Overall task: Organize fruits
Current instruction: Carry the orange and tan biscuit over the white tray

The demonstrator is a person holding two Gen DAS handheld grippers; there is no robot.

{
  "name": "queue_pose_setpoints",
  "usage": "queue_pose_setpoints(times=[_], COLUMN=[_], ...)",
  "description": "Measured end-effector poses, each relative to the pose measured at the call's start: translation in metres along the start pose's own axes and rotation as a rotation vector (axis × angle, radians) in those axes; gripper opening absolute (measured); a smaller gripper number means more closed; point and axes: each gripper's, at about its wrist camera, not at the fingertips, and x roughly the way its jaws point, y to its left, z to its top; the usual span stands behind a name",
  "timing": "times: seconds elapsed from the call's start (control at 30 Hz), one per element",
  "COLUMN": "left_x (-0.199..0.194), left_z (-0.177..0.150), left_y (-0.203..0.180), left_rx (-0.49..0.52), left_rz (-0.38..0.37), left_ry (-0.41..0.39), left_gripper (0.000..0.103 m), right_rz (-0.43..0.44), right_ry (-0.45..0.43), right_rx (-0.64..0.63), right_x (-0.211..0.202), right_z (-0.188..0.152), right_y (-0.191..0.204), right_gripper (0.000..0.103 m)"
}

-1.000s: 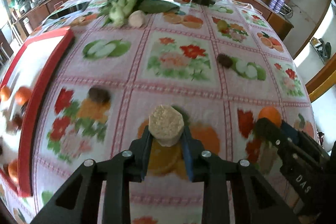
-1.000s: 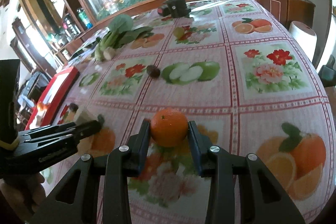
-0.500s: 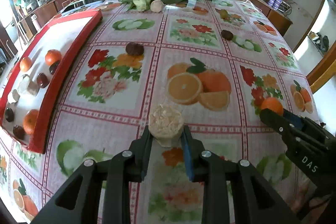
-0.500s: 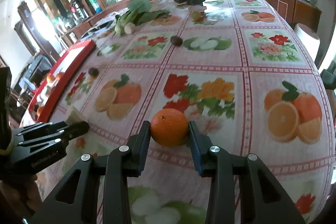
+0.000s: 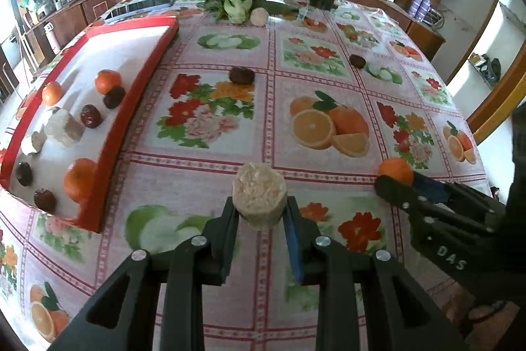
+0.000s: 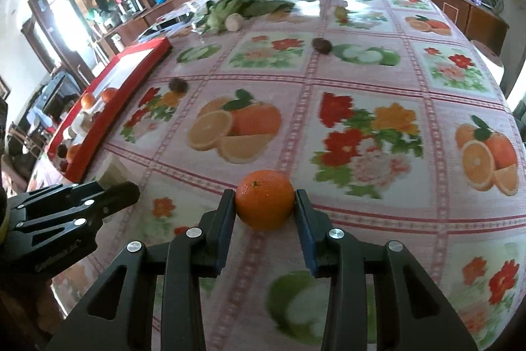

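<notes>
Left wrist view: my left tongs (image 5: 259, 209) pinch a pale cake (image 5: 259, 194); at three o'clock, my right tongs (image 5: 396, 183) pinch an orange (image 5: 395, 170).

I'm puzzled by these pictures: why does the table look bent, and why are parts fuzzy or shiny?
Left wrist view: the lens bows the red tray and tablecloth; corners go black. Right wrist view: the cloth print smears, while the orange in the right tool stays sharp; window glare whitens the far cloth.
</notes>
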Motion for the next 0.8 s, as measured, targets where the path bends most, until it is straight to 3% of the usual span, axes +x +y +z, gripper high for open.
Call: queue_pose_setpoints(times=[0.4,0.8], left_x=[-0.023,-0.04], left_z=[-0.001,0.009], left_y=[0.059,0.153], left_rx=[-0.046,-0.202], left_rz=[0.006,0.107], left_ry=[-0.039,-0.086], left_gripper=[0.03,0.03], right_rz=[0.028,0.104], right_ry=[0.011,-0.018], right_rx=[-0.063,-0.128], right_x=[0.019,0.034], right_z=[0.016,0.057], right_y=[0.062,0.129], right_gripper=[0.036,0.036])
